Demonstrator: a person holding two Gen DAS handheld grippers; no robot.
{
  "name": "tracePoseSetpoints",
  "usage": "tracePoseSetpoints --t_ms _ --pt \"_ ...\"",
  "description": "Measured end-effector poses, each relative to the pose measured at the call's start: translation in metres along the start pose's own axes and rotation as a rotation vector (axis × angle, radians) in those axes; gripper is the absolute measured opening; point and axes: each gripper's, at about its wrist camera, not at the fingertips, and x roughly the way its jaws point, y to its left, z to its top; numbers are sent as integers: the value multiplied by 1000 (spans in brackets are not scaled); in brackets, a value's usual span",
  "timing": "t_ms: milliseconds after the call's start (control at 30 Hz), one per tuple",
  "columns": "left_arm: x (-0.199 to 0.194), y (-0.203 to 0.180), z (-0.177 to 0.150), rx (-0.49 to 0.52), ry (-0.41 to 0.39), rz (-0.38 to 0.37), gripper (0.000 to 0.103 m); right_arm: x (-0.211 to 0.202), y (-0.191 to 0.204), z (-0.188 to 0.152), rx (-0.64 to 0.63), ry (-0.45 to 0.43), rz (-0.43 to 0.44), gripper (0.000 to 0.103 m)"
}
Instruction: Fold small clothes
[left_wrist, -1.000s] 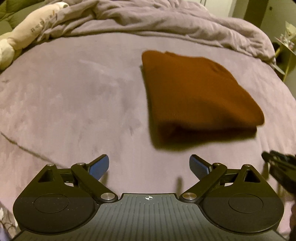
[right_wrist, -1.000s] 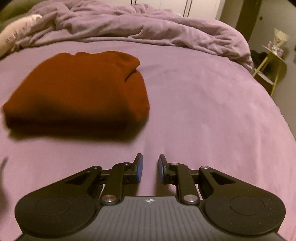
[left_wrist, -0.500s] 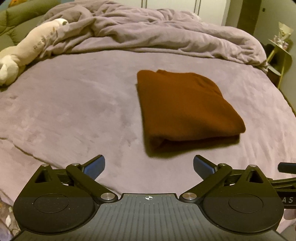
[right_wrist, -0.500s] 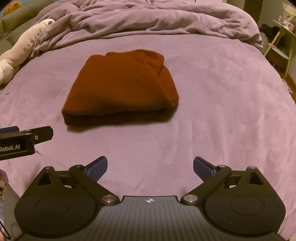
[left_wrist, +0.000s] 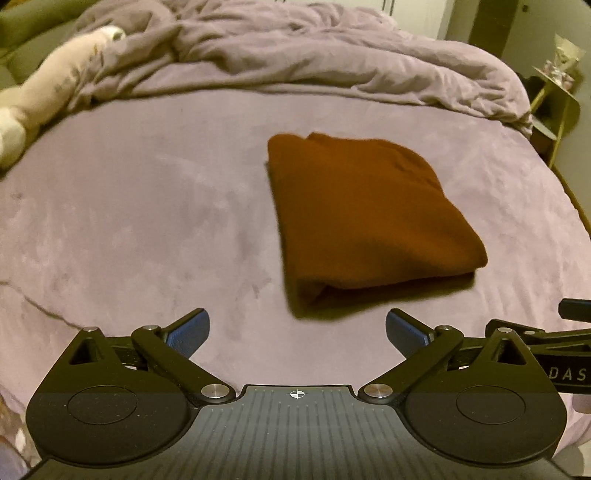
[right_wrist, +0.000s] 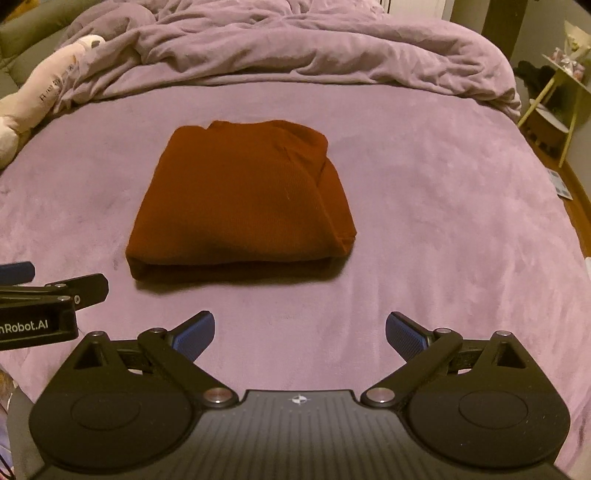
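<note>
A rust-brown garment (left_wrist: 365, 214) (right_wrist: 243, 206) lies folded into a thick rectangle on the purple bed cover (left_wrist: 147, 221) (right_wrist: 443, 221). My left gripper (left_wrist: 297, 328) hovers above the bed short of the garment's near edge, jaws wide open, nothing between the blue pads (left_wrist: 188, 332). My right gripper (right_wrist: 300, 330) hangs the same way, open and empty, with the garment ahead and slightly left. Each view catches the other gripper at its side edge: the right one (left_wrist: 569, 314) and the left one (right_wrist: 55, 295).
A crumpled purple duvet (left_wrist: 314, 62) (right_wrist: 295, 48) is heaped at the far side of the bed. A cream plush toy (left_wrist: 44, 103) (right_wrist: 40, 92) lies at the far left. A yellow-green side table (left_wrist: 557, 99) (right_wrist: 554, 99) stands beyond the bed's right edge.
The right gripper's jaws went from nearly shut to wide open. Both grippers rose away from the bed, so the garment looks smaller and farther off. The garment stayed put.
</note>
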Motion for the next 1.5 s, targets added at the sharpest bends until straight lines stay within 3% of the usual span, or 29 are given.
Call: tracePoseSetpoints --t_ms 200,1500 --pt "6 -3 -1 11 24 36 103 5 -1 3 8 23 -16 99" --pt "11 -9 -4 11 67 19 103 2 -8 0 23 25 -16 99"
